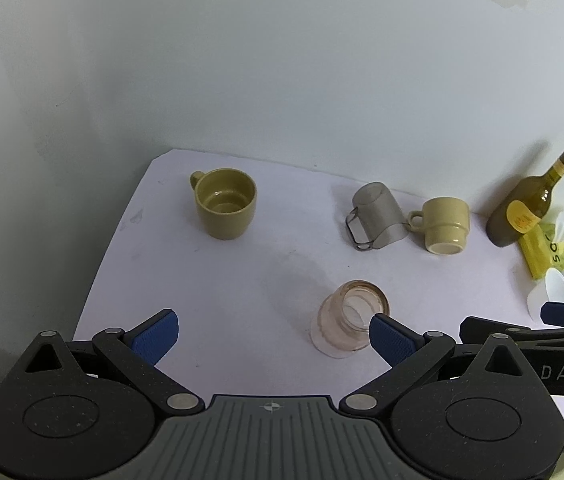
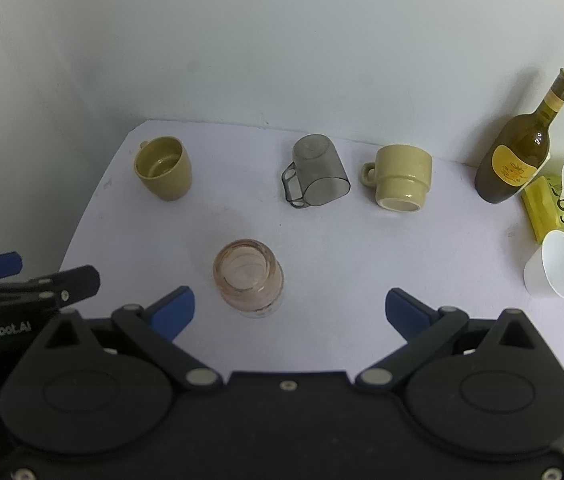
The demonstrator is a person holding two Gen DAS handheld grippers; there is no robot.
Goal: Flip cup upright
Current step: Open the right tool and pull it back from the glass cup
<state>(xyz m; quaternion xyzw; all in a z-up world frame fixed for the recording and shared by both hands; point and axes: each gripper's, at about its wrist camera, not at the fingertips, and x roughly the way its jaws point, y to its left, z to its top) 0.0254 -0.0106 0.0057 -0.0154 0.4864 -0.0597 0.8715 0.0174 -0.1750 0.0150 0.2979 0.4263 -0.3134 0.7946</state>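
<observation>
Wall point(image 2: 282, 40): pale, plain, behind the table at 12 o'clock in both views.
Table point(image 2: 341, 248): white top with rounded far corners; carries all the cups and the bottle.
Right tool point(image 2: 289, 310): blue pads spread wide, pinching nothing; it hovers over the near edge at 6 o'clock of its own view, the glass just ahead of its left pad.
Left tool point(image 1: 274, 336): blue pads spread wide, pinching nothing; the right pad overlaps the glass in the left view, contact cannot be told.
Bottle point(image 2: 521, 148): dark olive glass with a yellow label, upright at 2 o'clock, against the wall.
Yellow pack point(image 2: 557, 208): lies just beside the bottle at 3 o'clock, a white tissue sticking out of it.
Olive mug point(image 2: 164, 168): upright, mouth open upward, handle toward the wall, at 10 o'clock near the far left corner.
Grey cup point(image 2: 315, 170): clear smoky plastic, upside down, handle on its left, at 12 o'clock.
Cream mug point(image 2: 401, 178): near the grey cup's right side, apart in the right view, handle toward it; which end is up I cannot tell.
White cup point(image 2: 553, 270): tilted, open mouth toward the camera, at 3 o'clock by the table's right edge.
Glass point(image 2: 249, 276): pinkish, ribbed, standing on the table near centre, well apart from the far row; which end is up I cannot tell.
</observation>
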